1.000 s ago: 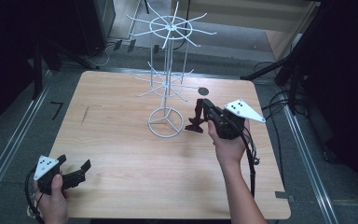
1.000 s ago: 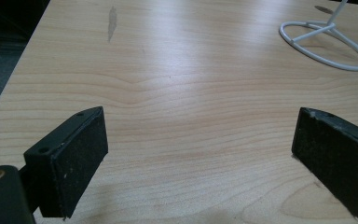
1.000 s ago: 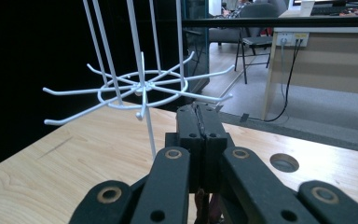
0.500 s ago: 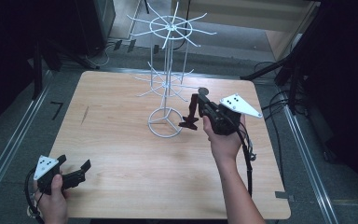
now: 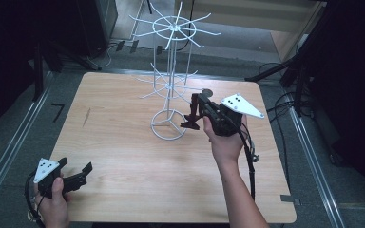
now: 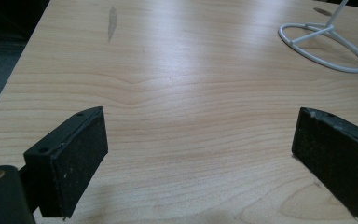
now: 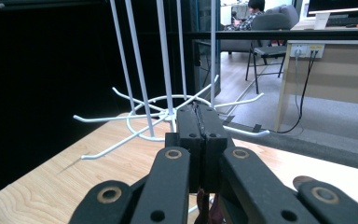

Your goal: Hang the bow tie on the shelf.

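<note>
A white wire rack (image 5: 171,85) is seen standing upright on the far half of the wooden table (image 5: 123,156), its ring-shaped foot resting on the tabletop. The right gripper (image 5: 193,114) is held raised just beside the rack's post, on the rack's right in the high view, with its tips near the lower tier of wire arms. In the right gripper view its jaws are shown pressed together, pad against pad; something thin and dark red hangs below them, but whether it is pinched between the pads cannot be told. The lower tier of the rack (image 7: 168,114) is seen directly beyond the closed tips, close but apart from them. The left gripper (image 5: 76,173) is held low at the near left corner of the table, well apart from the rack. Its jaws are spread wide over bare wood, and the rack's foot (image 6: 326,44) is seen far beyond them at the upper right.
</note>
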`<move>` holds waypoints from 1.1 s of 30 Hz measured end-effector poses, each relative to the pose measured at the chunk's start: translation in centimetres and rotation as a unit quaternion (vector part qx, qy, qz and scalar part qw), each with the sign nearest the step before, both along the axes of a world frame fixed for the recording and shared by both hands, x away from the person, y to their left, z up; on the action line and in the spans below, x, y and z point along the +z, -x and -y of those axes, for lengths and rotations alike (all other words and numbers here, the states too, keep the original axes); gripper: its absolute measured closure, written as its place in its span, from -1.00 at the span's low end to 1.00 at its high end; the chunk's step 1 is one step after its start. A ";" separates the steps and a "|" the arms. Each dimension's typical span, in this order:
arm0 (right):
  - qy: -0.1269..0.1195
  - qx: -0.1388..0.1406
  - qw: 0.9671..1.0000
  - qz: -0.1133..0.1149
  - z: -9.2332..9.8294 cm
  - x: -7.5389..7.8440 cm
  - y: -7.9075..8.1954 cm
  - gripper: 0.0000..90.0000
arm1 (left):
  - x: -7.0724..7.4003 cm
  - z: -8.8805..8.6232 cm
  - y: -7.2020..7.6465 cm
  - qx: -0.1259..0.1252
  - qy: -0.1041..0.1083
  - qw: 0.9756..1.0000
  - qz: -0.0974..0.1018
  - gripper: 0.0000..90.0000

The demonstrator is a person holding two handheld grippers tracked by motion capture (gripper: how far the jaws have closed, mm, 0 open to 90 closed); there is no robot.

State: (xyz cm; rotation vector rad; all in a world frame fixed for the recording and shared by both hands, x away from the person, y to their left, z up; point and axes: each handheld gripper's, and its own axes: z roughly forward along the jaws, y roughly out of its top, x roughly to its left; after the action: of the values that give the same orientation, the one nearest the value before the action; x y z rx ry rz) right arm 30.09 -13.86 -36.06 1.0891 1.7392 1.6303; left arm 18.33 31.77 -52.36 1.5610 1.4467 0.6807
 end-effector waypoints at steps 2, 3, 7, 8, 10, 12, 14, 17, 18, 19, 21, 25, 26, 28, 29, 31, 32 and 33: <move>-0.002 0.003 1.000 0.004 -0.1 0.3 0.3 1.00 | 0.0 0.0 0.0 0.001 0.001 1.000 0.000 -0.92; -0.002 0.003 1.000 0.004 -0.1 0.3 0.3 1.00 | 0.0 0.0 0.0 0.001 0.001 1.000 0.000 -0.92; -0.002 0.006 1.000 0.008 -0.2 0.8 0.5 1.00 | 0.0 0.0 0.0 0.001 0.000 1.000 0.000 -0.92; -0.003 0.008 1.000 0.008 -0.3 1.0 0.6 1.00 | 0.0 0.0 0.0 0.001 0.000 1.000 0.000 -0.91; -0.002 0.009 1.000 0.010 -0.4 1.2 0.7 1.00 | 0.0 0.0 0.0 0.001 0.000 1.000 0.000 -0.91; 0.000 0.010 1.000 0.013 -0.6 1.3 0.7 1.00 | 0.0 0.0 0.0 0.001 0.000 1.000 -0.001 -0.92; 0.000 0.010 1.000 0.013 -0.8 1.3 0.7 1.00 | 0.0 0.0 0.0 0.000 0.001 1.000 -0.002 -0.91; 0.000 0.010 1.000 0.011 -0.9 1.1 0.6 1.00 | 0.0 0.0 0.0 0.000 0.001 1.000 -0.002 -0.92; -0.001 0.010 1.000 0.008 -1.1 1.1 0.5 1.00 | 0.0 0.0 0.0 0.000 0.001 1.000 -0.002 -0.91; 0.000 0.011 1.000 0.007 -1.2 1.0 0.5 1.00 | 0.0 0.0 0.0 0.001 0.001 1.000 -0.002 -0.91; -0.001 0.012 1.000 0.004 -1.5 0.9 0.4 1.00 | 0.0 0.0 0.0 0.001 0.002 1.000 -0.002 -0.91; 0.009 0.012 1.000 0.002 -2.2 0.4 0.1 1.00 | 0.0 -0.1 0.0 0.000 0.002 1.000 -0.002 -0.91; 0.013 0.012 1.000 -0.003 -2.5 0.1 0.0 1.00 | 0.0 -0.1 0.0 0.000 0.002 1.000 -0.002 -0.92; 0.015 0.012 1.000 -0.006 -2.7 -0.1 0.0 1.00 | 0.0 -0.1 0.0 0.000 0.003 1.000 -0.002 -0.92; 0.018 0.012 1.000 -0.007 -2.8 -0.3 -0.1 1.00 | 0.0 -0.1 0.0 0.000 0.003 1.000 -0.002 -0.92; 0.023 0.011 1.000 -0.013 -3.1 -0.9 -0.2 1.00 | 0.0 -0.1 0.0 0.000 0.003 1.000 -0.002 -0.92; 0.027 0.011 0.999 -0.015 -3.2 -1.3 -0.3 1.00 | 0.0 -0.1 0.0 0.000 0.003 1.000 -0.002 -0.92; 0.031 0.011 0.999 -0.019 -3.4 -1.6 -0.4 1.00 | 0.0 -0.1 0.0 0.000 0.002 1.000 -0.002 -0.92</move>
State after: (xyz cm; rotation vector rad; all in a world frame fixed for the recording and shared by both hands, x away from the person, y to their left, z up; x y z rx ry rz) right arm 30.46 -10.47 -37.67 1.0807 1.8199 1.5678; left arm 18.37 31.91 -52.36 1.5596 1.4508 0.6738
